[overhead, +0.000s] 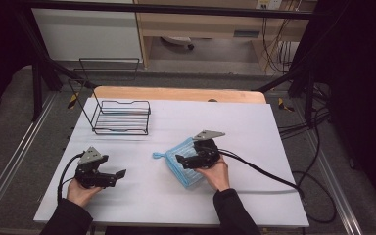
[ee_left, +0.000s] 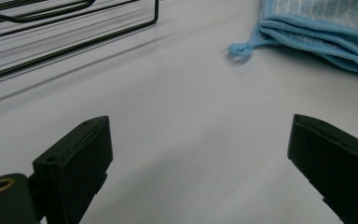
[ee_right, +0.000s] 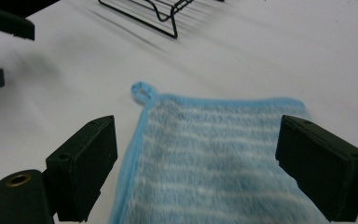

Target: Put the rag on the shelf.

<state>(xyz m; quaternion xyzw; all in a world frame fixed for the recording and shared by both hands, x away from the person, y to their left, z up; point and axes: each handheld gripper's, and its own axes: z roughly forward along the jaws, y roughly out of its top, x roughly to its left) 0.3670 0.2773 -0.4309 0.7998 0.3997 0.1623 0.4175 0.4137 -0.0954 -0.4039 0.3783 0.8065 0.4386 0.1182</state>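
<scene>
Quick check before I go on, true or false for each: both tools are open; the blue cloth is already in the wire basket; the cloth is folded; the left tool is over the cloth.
1. Both tools, left tool and right tool, are open. True.
2. The blue striped terry cloth lies in the black wire basket. False: it lies on the white table, apart from the basket.
3. The cloth is folded. True: layered edges show in the left gripper view.
4. The left tool is over the cloth. False: the right tool is.

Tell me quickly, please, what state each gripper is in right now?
Left gripper: open, holding nothing, over the bare white table.
Right gripper: open, above the folded light-blue striped cloth, not gripping it.
</scene>
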